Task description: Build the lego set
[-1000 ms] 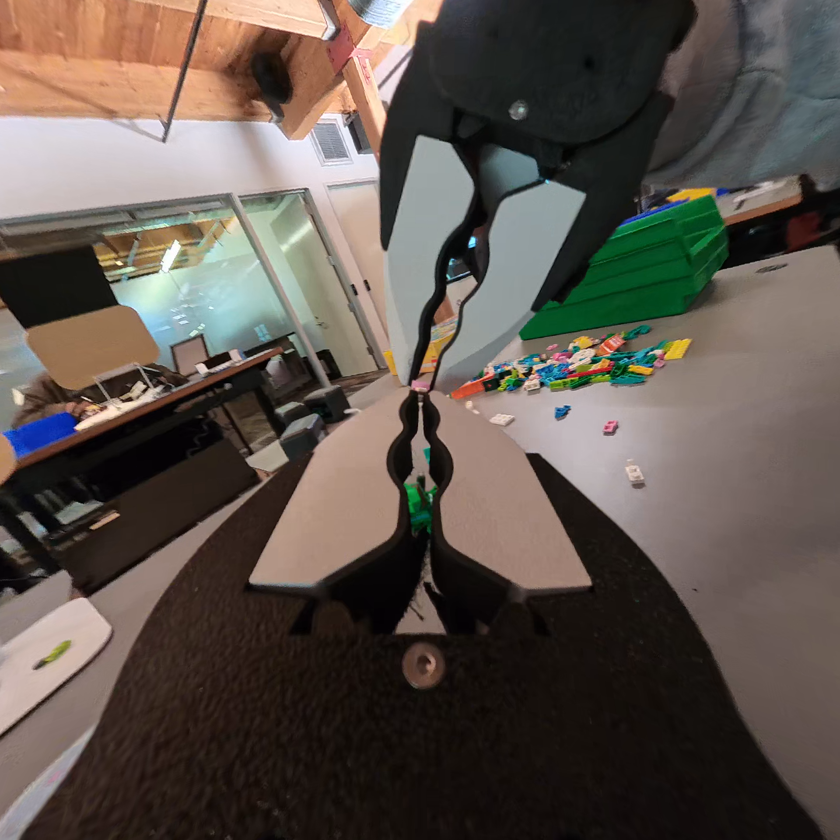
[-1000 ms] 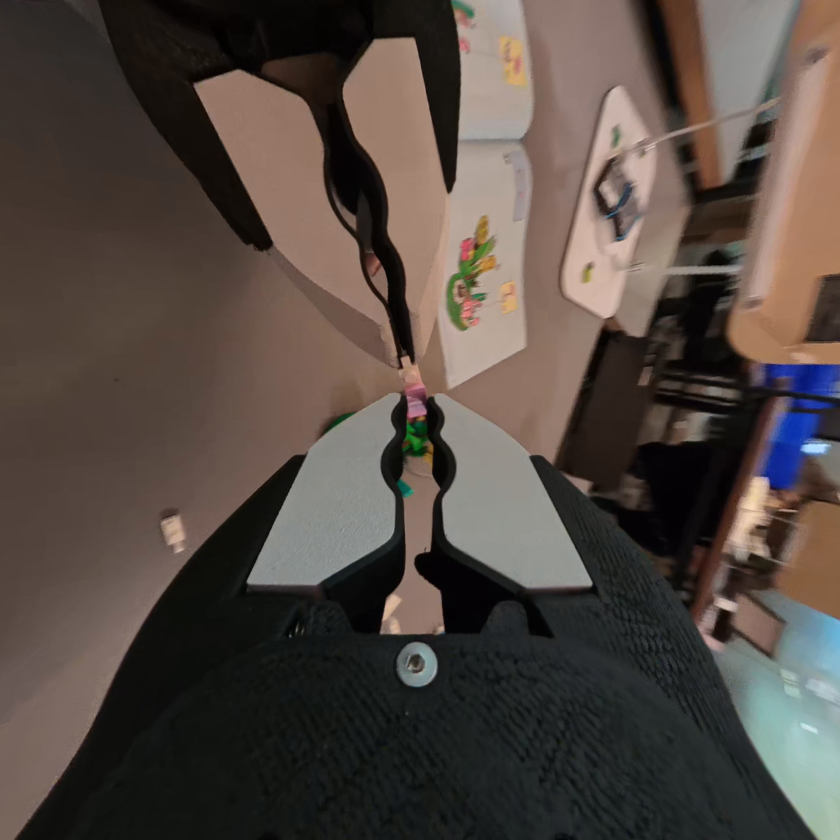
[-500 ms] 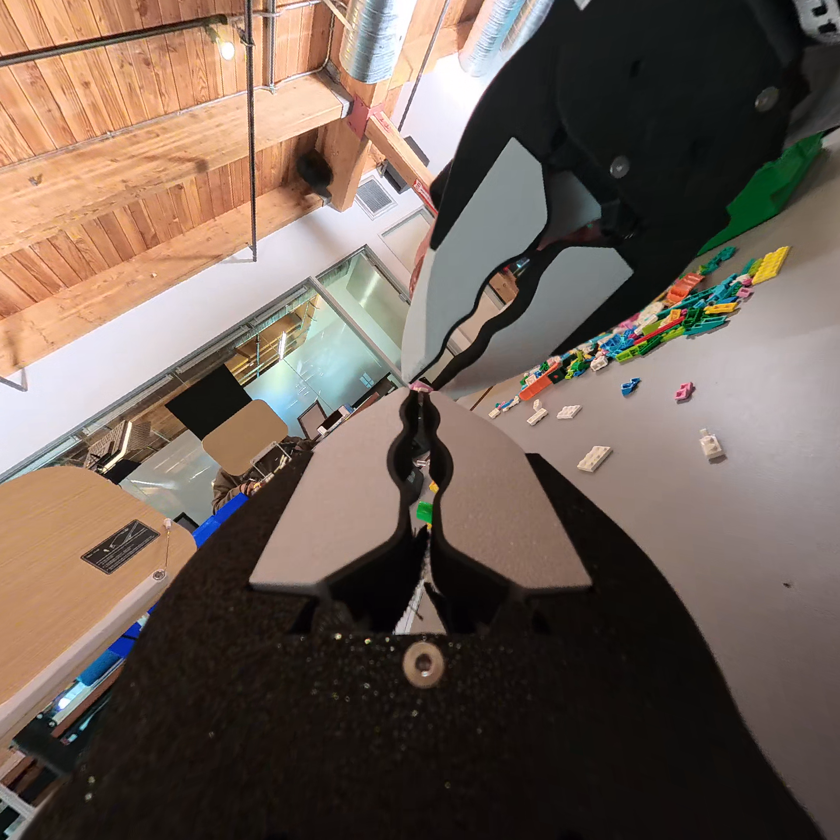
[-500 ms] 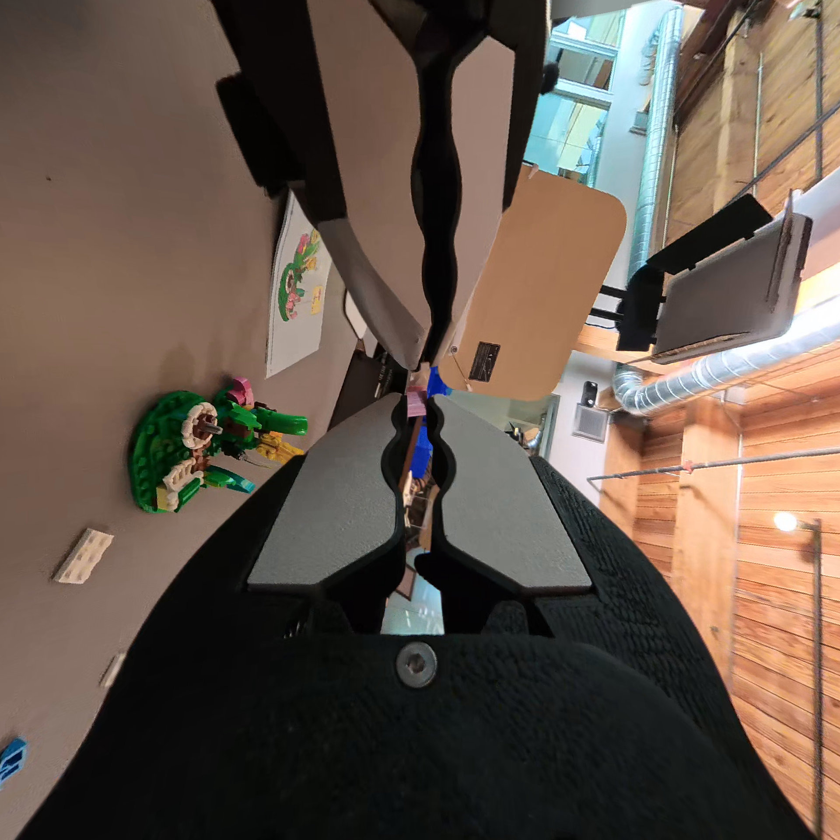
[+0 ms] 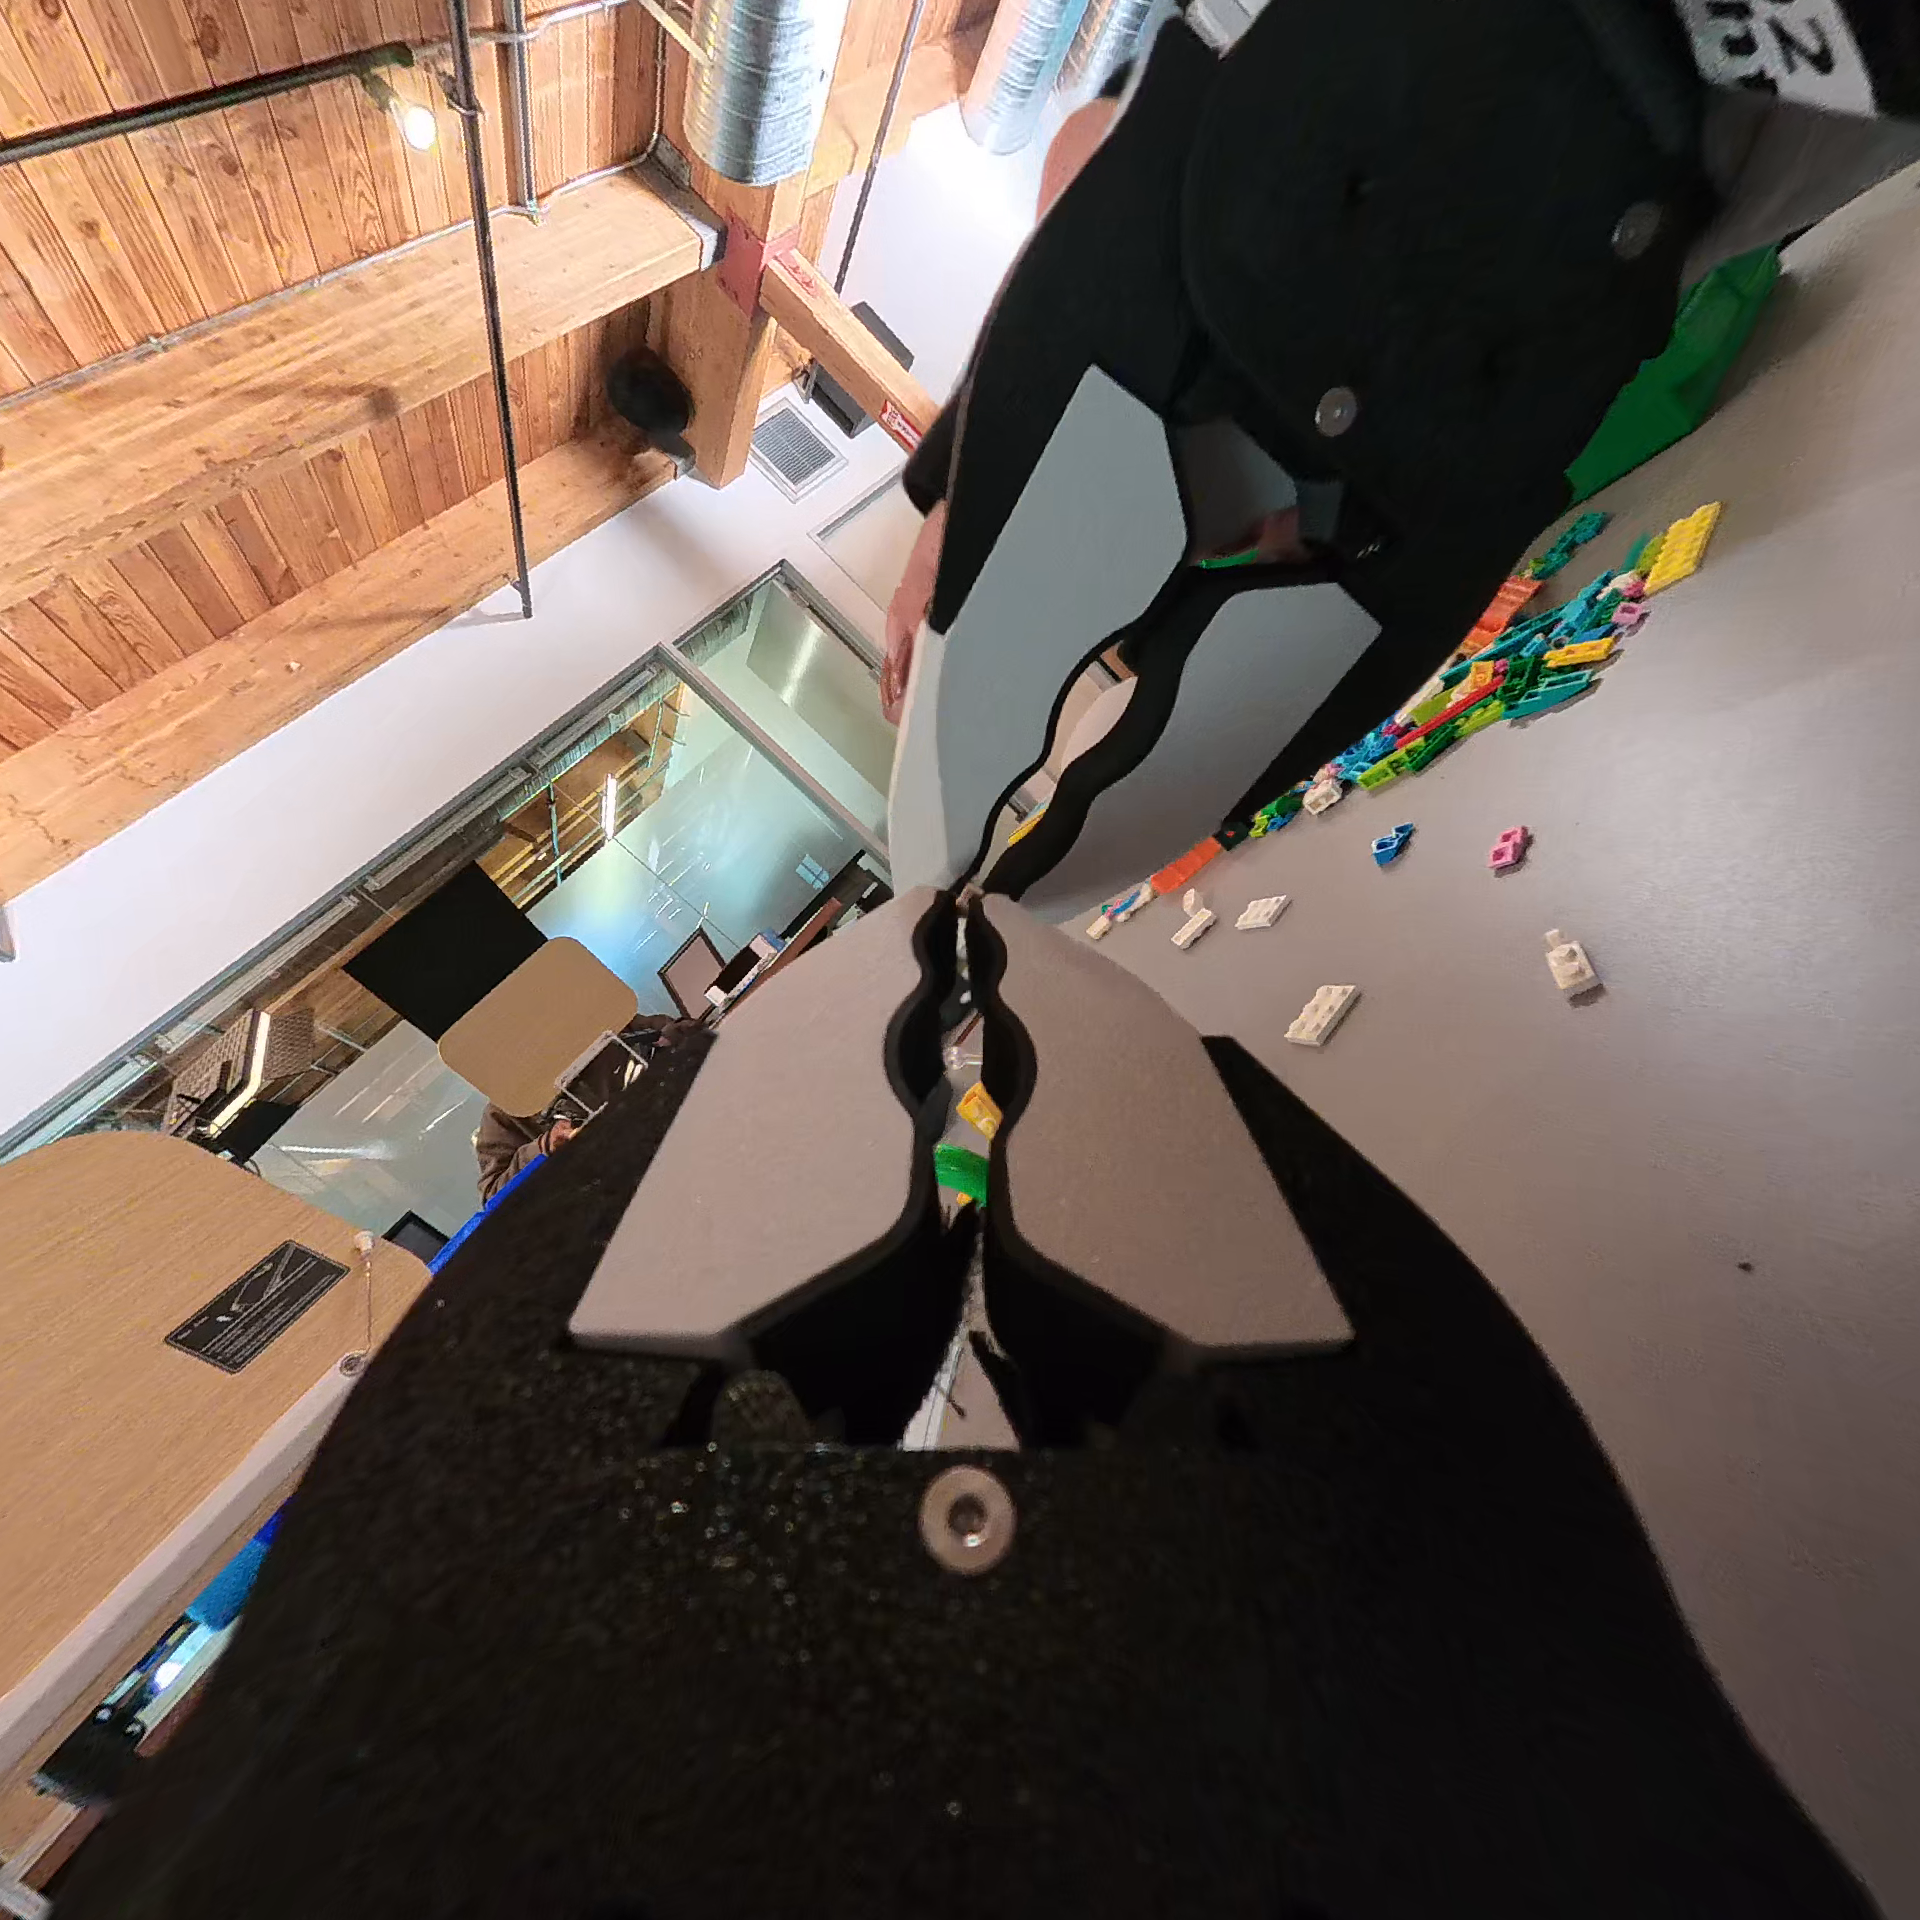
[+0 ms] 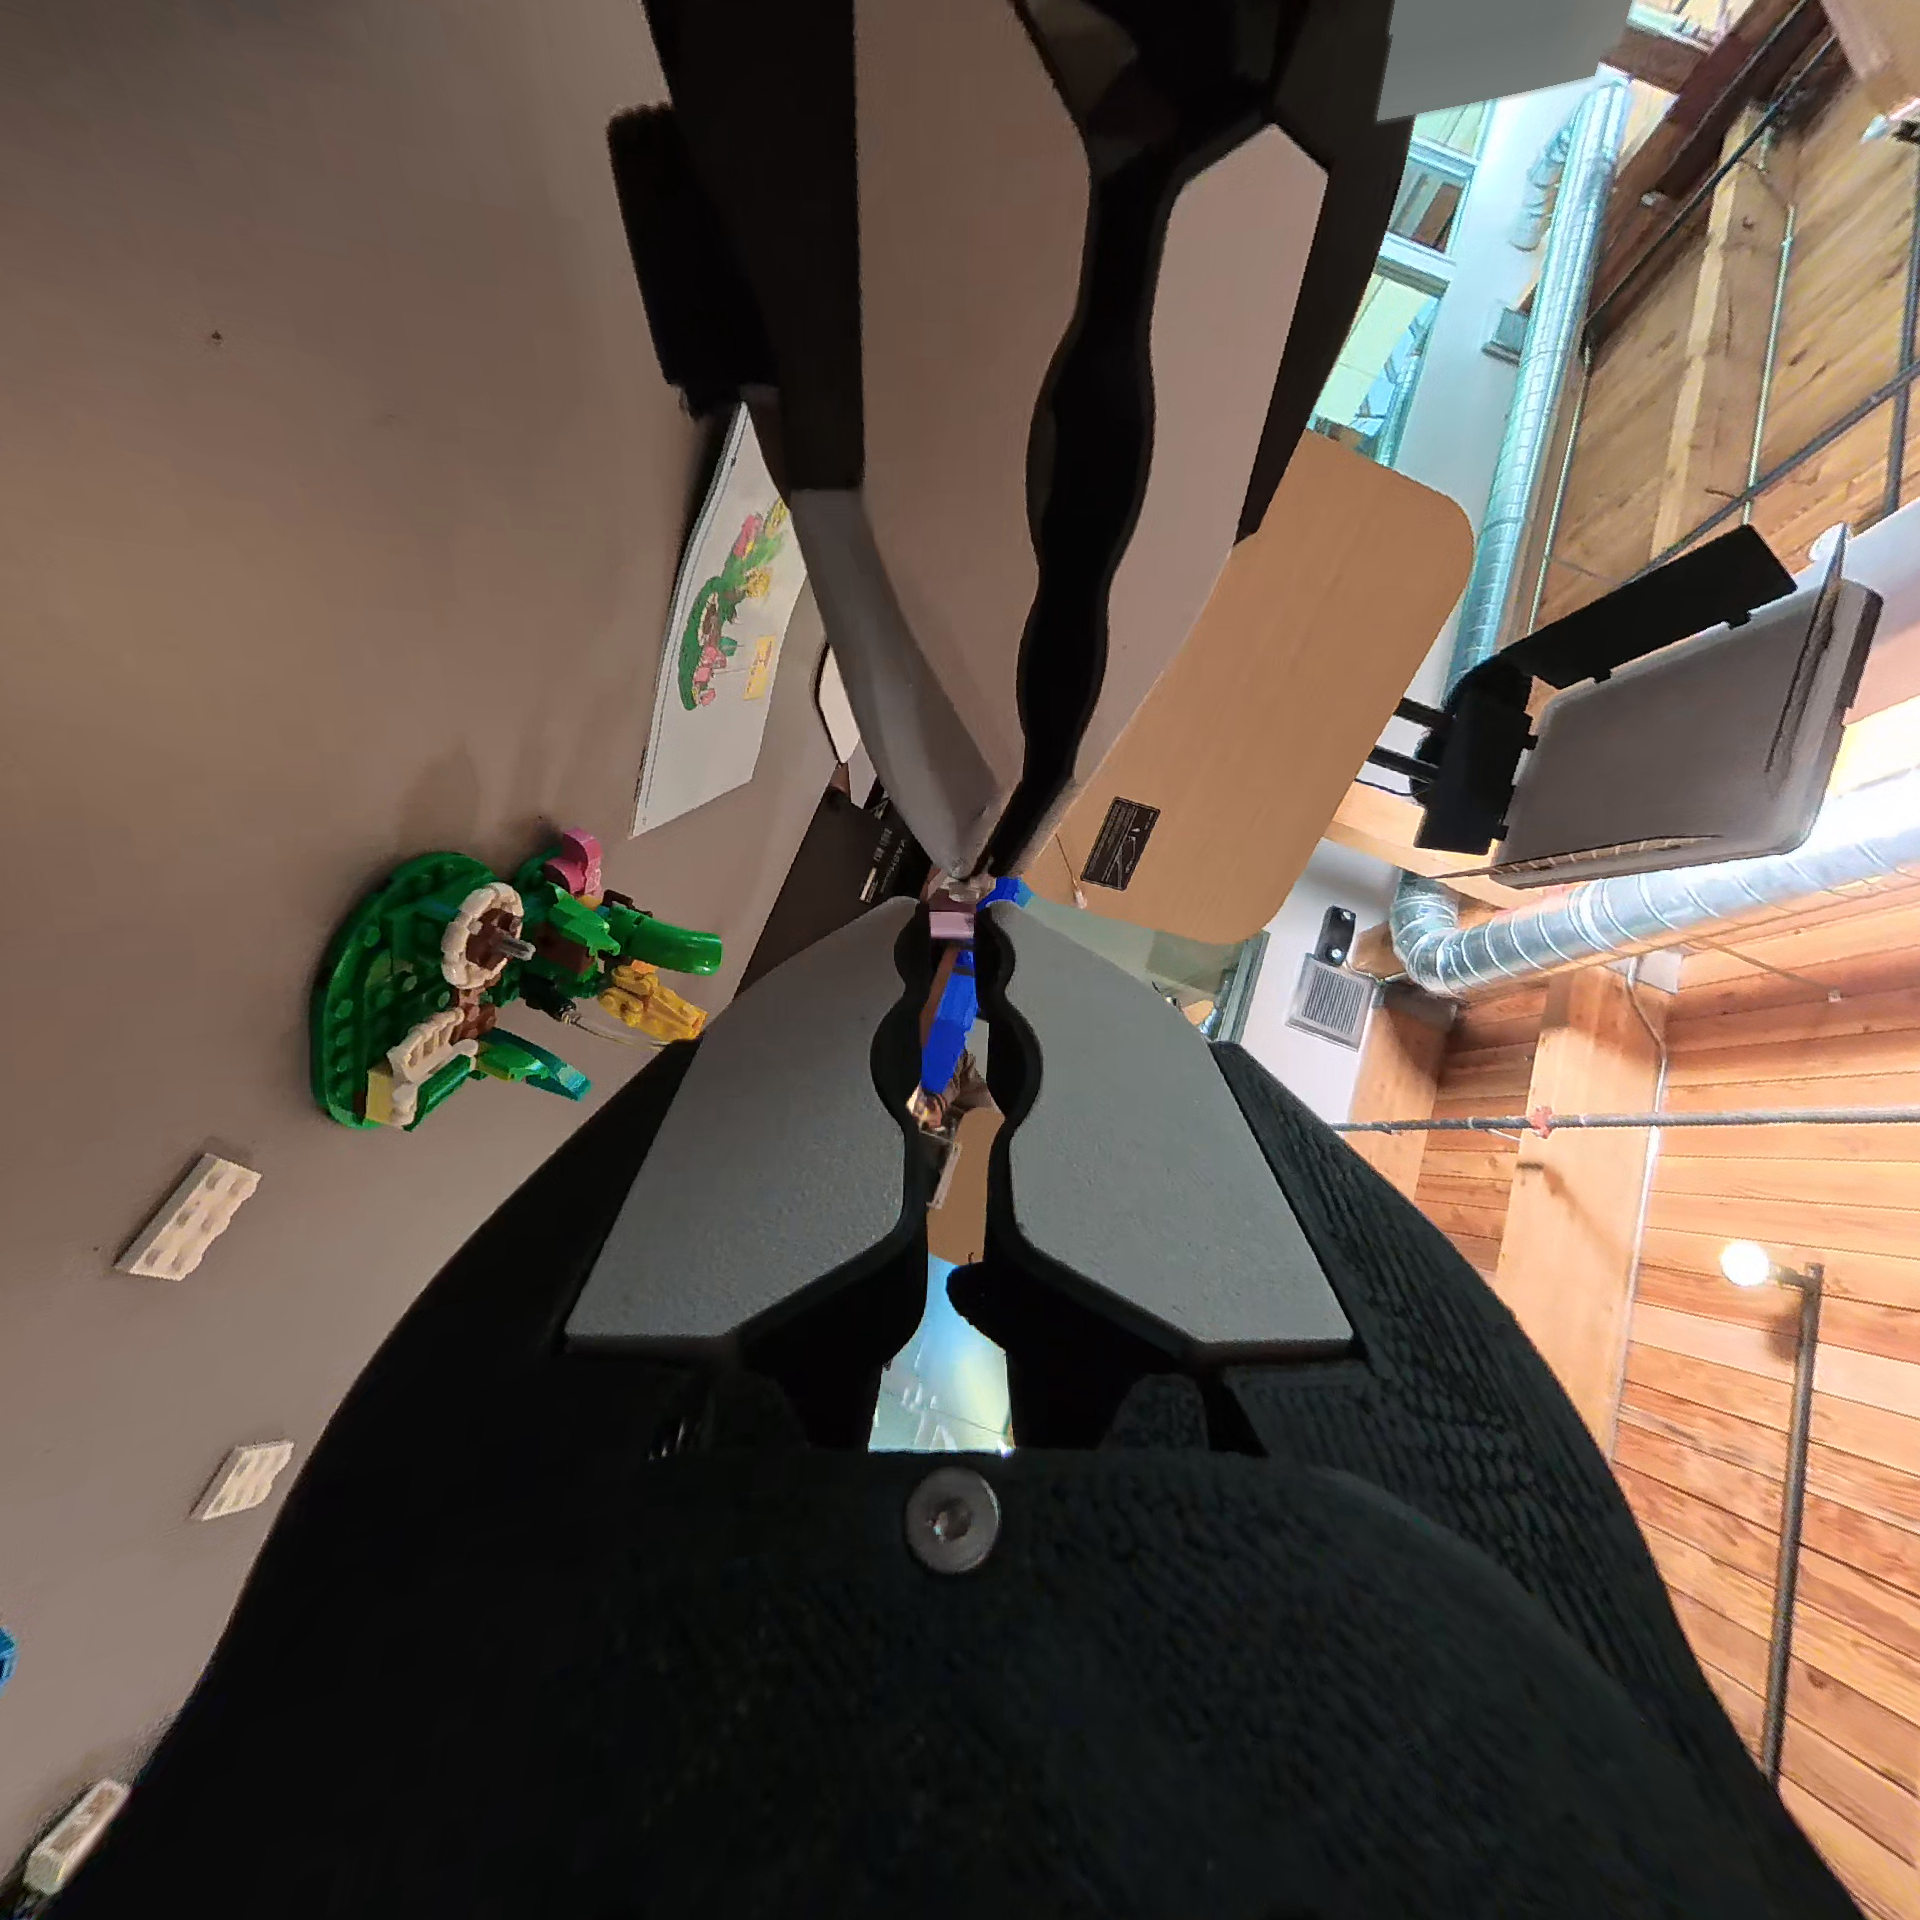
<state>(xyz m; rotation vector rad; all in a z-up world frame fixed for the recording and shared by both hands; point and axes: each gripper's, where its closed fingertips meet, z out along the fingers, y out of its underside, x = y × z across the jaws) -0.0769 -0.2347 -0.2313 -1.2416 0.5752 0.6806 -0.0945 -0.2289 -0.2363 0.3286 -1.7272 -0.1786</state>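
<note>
Both grippers meet tip to tip in the air above the grey table (image 5: 1558, 1195). My right gripper (image 6: 951, 916) is shut on a small pink brick (image 6: 948, 923). My left gripper (image 5: 961, 902) is shut on a tiny whitish piece (image 6: 961, 889) that touches the pink brick. In the left wrist view the right gripper (image 5: 987, 883) comes in from the upper right. In the right wrist view the left gripper (image 6: 968, 868) comes in from above. The green flower build (image 6: 468, 987) stands on the table to the left, apart from both grippers.
A pile of loose coloured bricks (image 5: 1507, 675) lies by green bins (image 5: 1683, 384). White plates (image 5: 1320, 1013) (image 6: 187, 1216) are scattered on the table. An instruction sheet (image 6: 717, 644) lies beyond the build. A wooden tabletop (image 6: 1247, 707) and a seated person are in the background. My two grippers' fingertips are within a few centimetres of each other.
Both grippers have lifted and tilted together, so the views swung from the table toward the ceiling. The two small pieces stay pinched tip to tip.
</note>
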